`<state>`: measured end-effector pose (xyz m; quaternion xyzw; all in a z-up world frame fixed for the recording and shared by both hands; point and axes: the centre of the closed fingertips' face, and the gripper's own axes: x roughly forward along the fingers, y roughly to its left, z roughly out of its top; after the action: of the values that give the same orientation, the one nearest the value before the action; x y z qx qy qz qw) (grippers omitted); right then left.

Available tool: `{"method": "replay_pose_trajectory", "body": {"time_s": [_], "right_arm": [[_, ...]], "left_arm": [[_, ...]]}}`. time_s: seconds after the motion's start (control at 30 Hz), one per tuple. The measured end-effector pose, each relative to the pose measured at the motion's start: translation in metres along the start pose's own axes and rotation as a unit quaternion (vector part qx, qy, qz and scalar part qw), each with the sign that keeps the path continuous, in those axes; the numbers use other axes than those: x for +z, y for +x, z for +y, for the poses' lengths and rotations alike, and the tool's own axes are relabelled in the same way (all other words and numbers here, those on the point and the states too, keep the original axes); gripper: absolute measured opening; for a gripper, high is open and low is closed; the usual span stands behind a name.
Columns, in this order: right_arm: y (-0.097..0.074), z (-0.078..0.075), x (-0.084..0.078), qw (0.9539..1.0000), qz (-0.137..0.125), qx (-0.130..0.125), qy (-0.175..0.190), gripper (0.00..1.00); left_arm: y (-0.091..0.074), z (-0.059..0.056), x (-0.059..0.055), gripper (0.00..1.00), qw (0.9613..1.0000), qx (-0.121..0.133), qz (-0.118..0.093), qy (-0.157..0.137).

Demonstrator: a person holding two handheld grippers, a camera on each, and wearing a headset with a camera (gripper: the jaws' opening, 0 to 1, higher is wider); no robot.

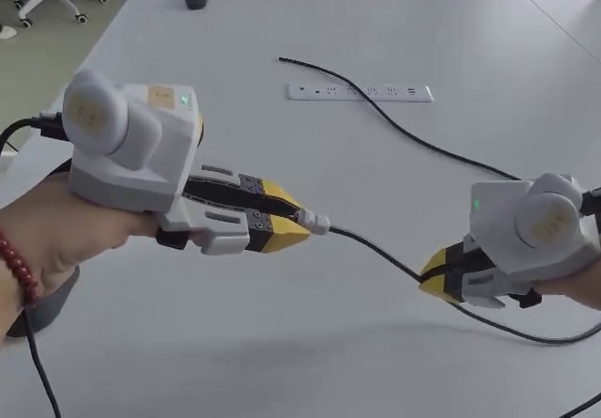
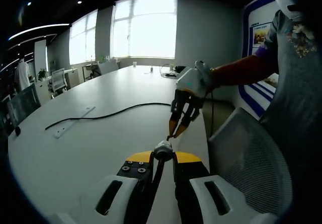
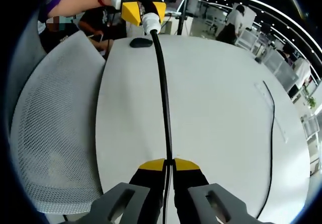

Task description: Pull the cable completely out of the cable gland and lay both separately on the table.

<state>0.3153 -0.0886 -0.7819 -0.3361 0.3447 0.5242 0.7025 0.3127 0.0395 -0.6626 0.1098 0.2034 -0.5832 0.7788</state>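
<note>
Both jaw pairs are clamped shut above the white table (image 1: pixel 282 333) — the left gripper (image 1: pixel 293 218) pinching the white cable gland (image 1: pixel 316 221) at its yellow tips, the right gripper (image 1: pixel 430 275) nipping the black cable (image 1: pixel 376 247) that runs out of the gland — a power strip (image 1: pixel 360 92) lies farther back.

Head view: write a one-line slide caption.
Left tongs clamp the cable gland while right tongs grip the black cable above the white table.

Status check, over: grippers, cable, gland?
Grippers: left gripper shut on cable gland, right gripper shut on cable. Cable spans between them, not yet out of gland. Beyond them, power strip, not in the way.
</note>
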Motion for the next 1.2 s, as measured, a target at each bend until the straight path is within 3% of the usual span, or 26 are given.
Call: {"method": "replay_pose_trajectory", "body": {"time_s": [0.27,0.5,0.87,1.13,1.2], "right_arm": [[0.000,0.000,-0.001,0.9999,-0.003,0.002,0.012,0.00],[0.001,-0.005,-0.017,0.9997,0.016,-0.005,0.016,0.00],[0.008,-0.007,-0.025,0.9995,0.017,-0.004,0.028,0.00],[0.008,-0.006,-0.026,0.9993,0.020,-0.006,0.031,0.00],[0.006,-0.007,-0.018,0.9992,0.005,-0.011,0.037,0.05]], "left_arm": [[0.000,-0.001,0.001,0.16,1.0000,0.001,-0.001,-0.001],[-0.002,-0.002,0.004,0.16,1.0000,0.004,-0.005,-0.001],[0.004,-0.005,0.004,0.16,1.0000,0.001,-0.002,-0.002],[0.009,-0.006,0.006,0.16,1.0000,0.002,-0.005,-0.004],[0.010,-0.005,0.006,0.16,1.0000,0.003,-0.005,-0.004]]}}
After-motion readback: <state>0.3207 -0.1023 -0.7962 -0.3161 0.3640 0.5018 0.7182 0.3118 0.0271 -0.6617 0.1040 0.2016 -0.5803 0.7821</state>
